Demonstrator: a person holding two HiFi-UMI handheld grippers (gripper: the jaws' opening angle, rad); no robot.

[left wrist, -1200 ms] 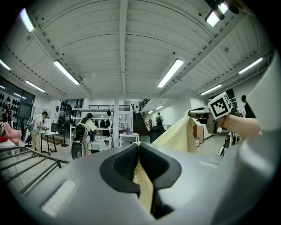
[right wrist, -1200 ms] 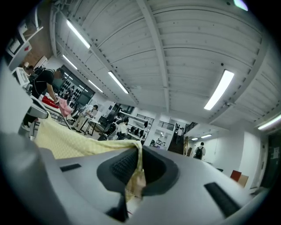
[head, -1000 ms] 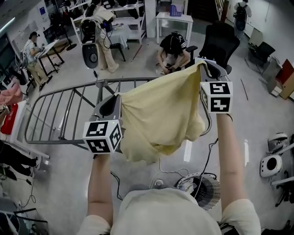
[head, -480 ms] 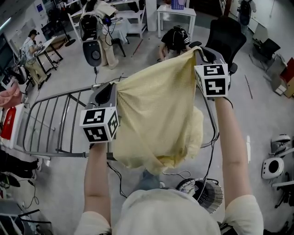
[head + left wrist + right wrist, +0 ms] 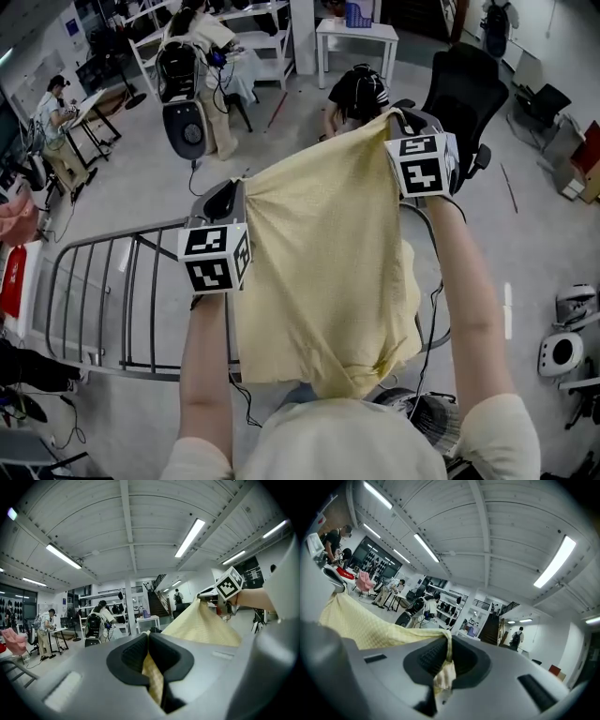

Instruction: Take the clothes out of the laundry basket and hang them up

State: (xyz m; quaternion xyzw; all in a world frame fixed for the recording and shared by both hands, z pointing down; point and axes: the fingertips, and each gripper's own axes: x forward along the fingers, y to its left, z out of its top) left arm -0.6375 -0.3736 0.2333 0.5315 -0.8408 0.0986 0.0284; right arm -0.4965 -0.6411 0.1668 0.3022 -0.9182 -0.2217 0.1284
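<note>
A pale yellow cloth hangs spread between my two grippers, above the floor. My left gripper is shut on its left top corner, and a pinched strip of the fabric shows between the jaws in the left gripper view. My right gripper is shut on the right top corner, higher and farther away; the fabric bunches between its pads. The grey drying rack lies low at the left, partly behind the cloth. A round mesh laundry basket peeks out at the bottom, mostly hidden.
A black office chair stands behind the right gripper. A crouching person and a white table are farther back. A black machine stands at the upper left. Cables run over the floor near the basket.
Both grippers have carried the cloth forward, away from over the rack, which now sits lower left. The cloth has unfolded from a bunched sag into a flatter, longer sheet.
</note>
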